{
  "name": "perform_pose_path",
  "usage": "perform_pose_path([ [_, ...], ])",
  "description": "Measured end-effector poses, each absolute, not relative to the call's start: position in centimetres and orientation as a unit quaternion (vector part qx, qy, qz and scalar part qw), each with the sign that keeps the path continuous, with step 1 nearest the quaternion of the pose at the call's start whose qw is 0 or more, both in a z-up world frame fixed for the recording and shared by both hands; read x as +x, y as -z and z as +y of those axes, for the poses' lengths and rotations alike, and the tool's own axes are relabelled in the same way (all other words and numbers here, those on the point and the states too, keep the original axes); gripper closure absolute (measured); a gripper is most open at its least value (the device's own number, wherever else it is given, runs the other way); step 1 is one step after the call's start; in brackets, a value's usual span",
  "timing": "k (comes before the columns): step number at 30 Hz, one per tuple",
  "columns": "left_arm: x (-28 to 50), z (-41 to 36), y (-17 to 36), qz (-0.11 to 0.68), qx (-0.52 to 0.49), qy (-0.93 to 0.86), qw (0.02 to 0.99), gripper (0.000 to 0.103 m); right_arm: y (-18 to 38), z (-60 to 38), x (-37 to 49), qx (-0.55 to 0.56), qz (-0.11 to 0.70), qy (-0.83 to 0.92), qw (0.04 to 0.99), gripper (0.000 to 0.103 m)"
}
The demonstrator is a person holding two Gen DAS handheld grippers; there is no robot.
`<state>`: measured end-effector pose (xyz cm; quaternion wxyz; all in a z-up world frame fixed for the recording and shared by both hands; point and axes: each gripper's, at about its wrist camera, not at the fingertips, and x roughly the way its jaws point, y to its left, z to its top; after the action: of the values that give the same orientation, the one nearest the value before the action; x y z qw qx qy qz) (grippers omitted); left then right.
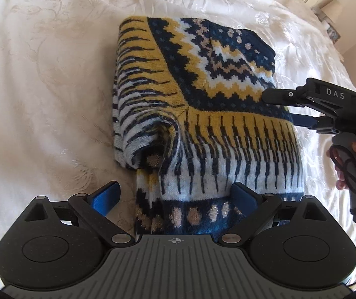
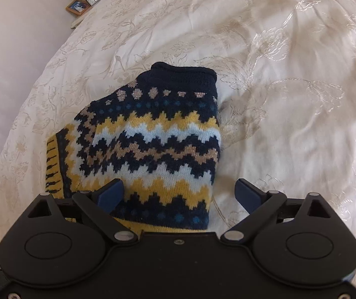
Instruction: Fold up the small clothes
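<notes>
A small knitted sweater (image 1: 202,94) with navy, yellow and white zigzags lies folded into a compact bundle on the bedspread. My left gripper (image 1: 176,194) is open, its blue pads either side of the sweater's near edge. Coming in from the right of the left wrist view, the right gripper (image 1: 281,107) is held by a hand and stands open at the sweater's right edge. In the right wrist view the sweater (image 2: 153,144) fills the middle, navy collar at the far end. The right gripper (image 2: 180,191) is open there too, left pad over the knit, right pad over bare bedspread.
A cream embroidered bedspread (image 2: 290,87) covers the bed all around the sweater. A bedside table with a framed picture (image 2: 78,6), a small clock and a lamp base stands at the far left corner in the right wrist view. A hand (image 1: 352,159) grips the right tool's handle.
</notes>
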<state>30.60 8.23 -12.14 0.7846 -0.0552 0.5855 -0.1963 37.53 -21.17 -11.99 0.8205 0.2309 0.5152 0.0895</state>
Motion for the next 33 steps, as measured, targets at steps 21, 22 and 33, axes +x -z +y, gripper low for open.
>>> perform_pose_path([
  [21, 32.3, 8.9, 13.2, 0.588, -0.104, 0.254, 0.761, 0.019, 13.7, -21.2, 37.2, 0.29, 0.529, -0.135, 0.786, 0.022],
  [22, 32.4, 9.0, 13.3, 0.588, -0.11, 0.26, 0.758, 0.027, 13.6, -21.0, 37.1, 0.289, 0.532, -0.135, 0.784, 0.037],
  [33, 31.7, 8.8, 11.4, 0.564, -0.112, 0.295, 0.763, 0.058, 9.7, -20.7, 33.9, 0.302, 0.499, -0.096, 0.807, 0.059],
])
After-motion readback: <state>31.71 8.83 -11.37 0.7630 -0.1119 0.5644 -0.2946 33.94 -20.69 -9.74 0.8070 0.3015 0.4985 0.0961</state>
